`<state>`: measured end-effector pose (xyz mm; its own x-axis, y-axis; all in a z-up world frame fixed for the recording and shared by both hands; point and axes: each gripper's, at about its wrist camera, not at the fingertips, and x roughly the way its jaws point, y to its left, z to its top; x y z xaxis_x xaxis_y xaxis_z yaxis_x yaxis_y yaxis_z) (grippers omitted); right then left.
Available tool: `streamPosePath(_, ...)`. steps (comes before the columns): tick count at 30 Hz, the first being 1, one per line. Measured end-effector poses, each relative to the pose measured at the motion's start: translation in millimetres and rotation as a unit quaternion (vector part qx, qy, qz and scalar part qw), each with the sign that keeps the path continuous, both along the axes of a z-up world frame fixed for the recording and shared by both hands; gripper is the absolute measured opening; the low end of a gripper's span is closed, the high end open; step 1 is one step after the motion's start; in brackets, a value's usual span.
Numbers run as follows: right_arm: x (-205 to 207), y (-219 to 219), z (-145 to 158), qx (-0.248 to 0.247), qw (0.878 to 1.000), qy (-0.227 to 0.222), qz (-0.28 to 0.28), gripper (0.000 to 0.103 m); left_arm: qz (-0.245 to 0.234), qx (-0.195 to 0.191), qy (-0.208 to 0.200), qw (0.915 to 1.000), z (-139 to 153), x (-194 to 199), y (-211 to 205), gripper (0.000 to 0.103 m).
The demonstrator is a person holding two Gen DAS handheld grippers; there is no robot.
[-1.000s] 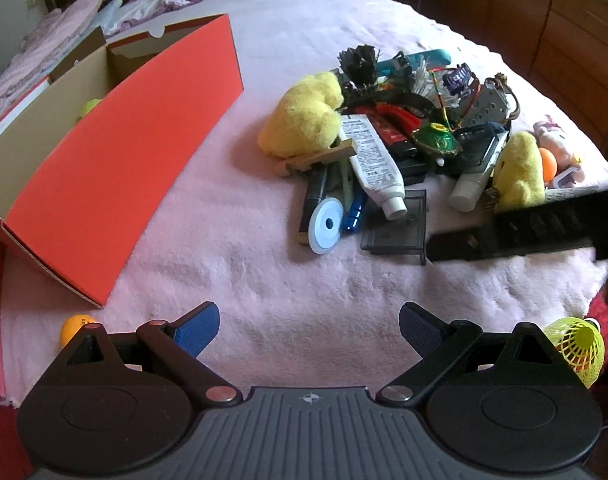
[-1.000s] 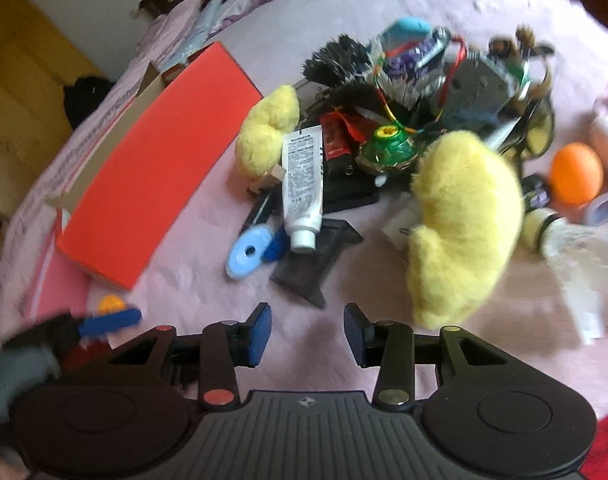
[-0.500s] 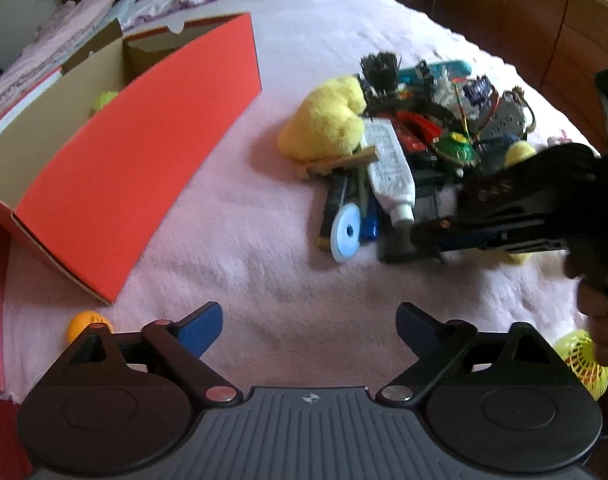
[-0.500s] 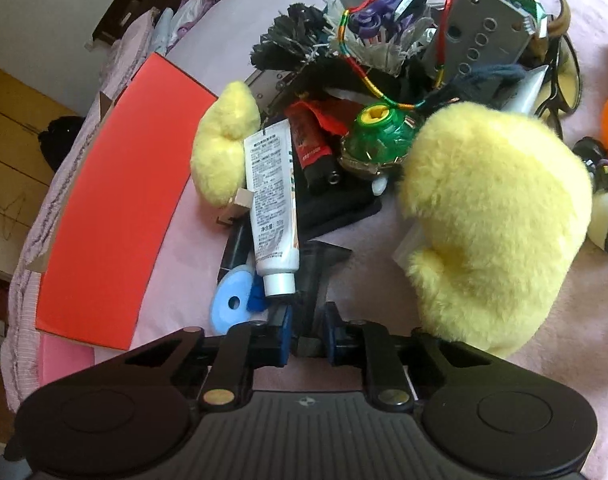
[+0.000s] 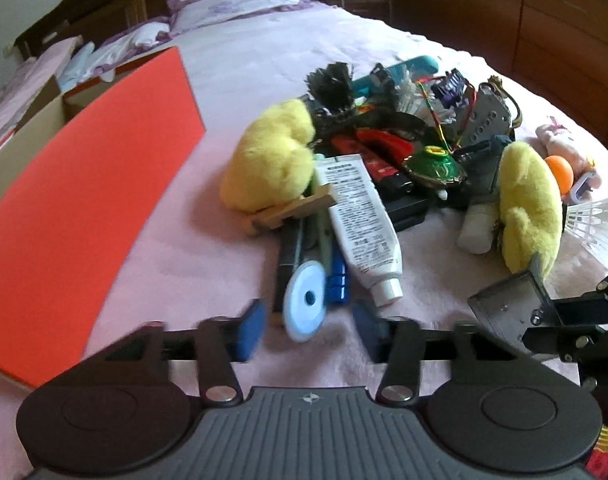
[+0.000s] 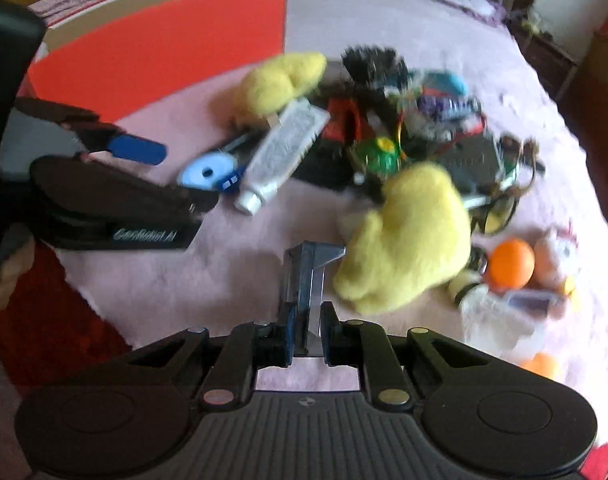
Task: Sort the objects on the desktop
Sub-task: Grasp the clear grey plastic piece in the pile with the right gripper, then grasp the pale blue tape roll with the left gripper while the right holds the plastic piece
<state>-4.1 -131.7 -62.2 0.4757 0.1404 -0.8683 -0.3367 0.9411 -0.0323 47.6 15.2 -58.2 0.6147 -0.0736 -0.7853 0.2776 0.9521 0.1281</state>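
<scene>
You're working over a bed covered by a pink blanket (image 5: 208, 248). Toward its left edge stands a red cardboard box (image 5: 84, 200), open on top. Mid-bed lies a heap: a yellow plush toy (image 5: 272, 160), a white tube (image 5: 360, 216), a light-blue tape roll (image 5: 306, 300), a green spinning top (image 5: 434, 166) and a second yellow plush (image 5: 528, 200). Toward the right edge rest an orange ball (image 6: 510, 264) and a white shuttlecock (image 5: 596, 224). Pillows (image 5: 240, 4) sit at the head end.
</scene>
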Motion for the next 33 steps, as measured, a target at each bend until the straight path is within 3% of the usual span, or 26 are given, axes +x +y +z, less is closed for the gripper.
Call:
streamPosePath(1, 1, -1, -1, 0.006, 1.000, 0.001, -0.005, 0.015, -0.004, 0.002, -0.001, 1.0000, -2, 1, -3, 0.024)
streamPosePath(5, 2, -4, -4, 0.014, 1.000, 0.003, -0.011, 0.016, -0.021, 0.008, -0.007, 0.9997, -8, 4, -13, 0.015)
streamPosePath(13, -1, 0, -22, 0.026, 0.999, 0.024, -0.008, 0.016, -0.049, 0.040, -0.016, 0.9979, -19, 0, -28, 0.015)
streamPosePath(19, -4, 2, -21, 0.029, 1.000, 0.006, -0.006, 0.016, -0.029, 0.021, -0.013, 0.9993, -20, 14, -21, 0.014)
streamPosePath(23, -2, -2, -15, 0.040, 0.999, -0.007, -0.013, 0.016, -0.017, 0.004, -0.012, 0.9998, -15, 18, -13, 0.008)
streamPosePath(33, -8, -8, -2, 0.074, 0.997, -0.033, -0.003, 0.011, -0.023, -0.015, 0.005, 0.9996, -2, -11, -6, 0.008)
